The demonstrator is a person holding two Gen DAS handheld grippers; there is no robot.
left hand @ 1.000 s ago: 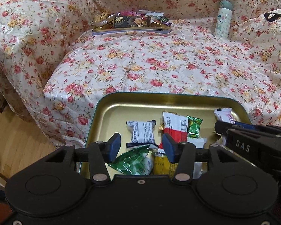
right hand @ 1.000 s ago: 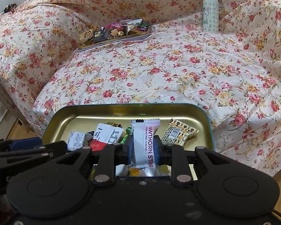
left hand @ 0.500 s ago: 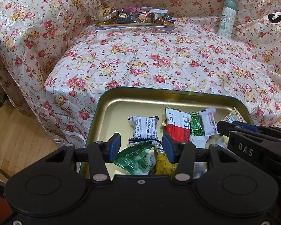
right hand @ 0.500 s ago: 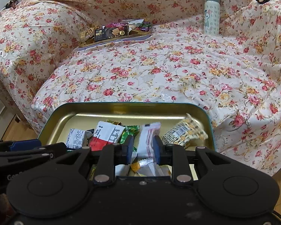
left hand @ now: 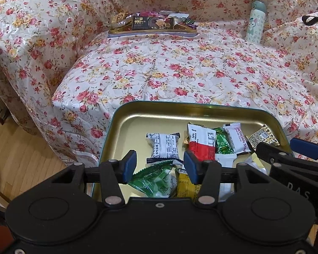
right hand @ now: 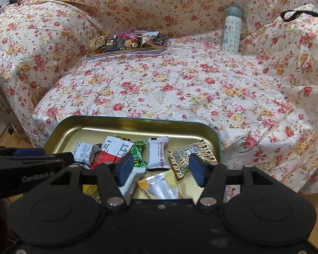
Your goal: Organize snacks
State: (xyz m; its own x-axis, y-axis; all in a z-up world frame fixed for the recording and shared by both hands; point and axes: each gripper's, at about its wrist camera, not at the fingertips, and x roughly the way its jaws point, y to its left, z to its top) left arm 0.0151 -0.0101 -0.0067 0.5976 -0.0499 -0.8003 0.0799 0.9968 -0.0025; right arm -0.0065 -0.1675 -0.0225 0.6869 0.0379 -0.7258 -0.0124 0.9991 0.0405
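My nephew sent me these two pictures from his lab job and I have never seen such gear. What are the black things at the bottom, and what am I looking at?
Those black things are hand-held tongs, one in each of a person's hands; there is no robot arm. Each carries a wide-angle camera looking forward along its two fingers, so one picture is from the left tongs and the other from the right tongs. Both stand open and hold nothing. Just below them is a gold tin tray of wrapped snacks, among them a white hawthorn strip packet, a red and white packet and a green packet. The tray sits at the front edge of a sofa under a flowered cover. Farther back are a second tray of snacks and a pale bottle.
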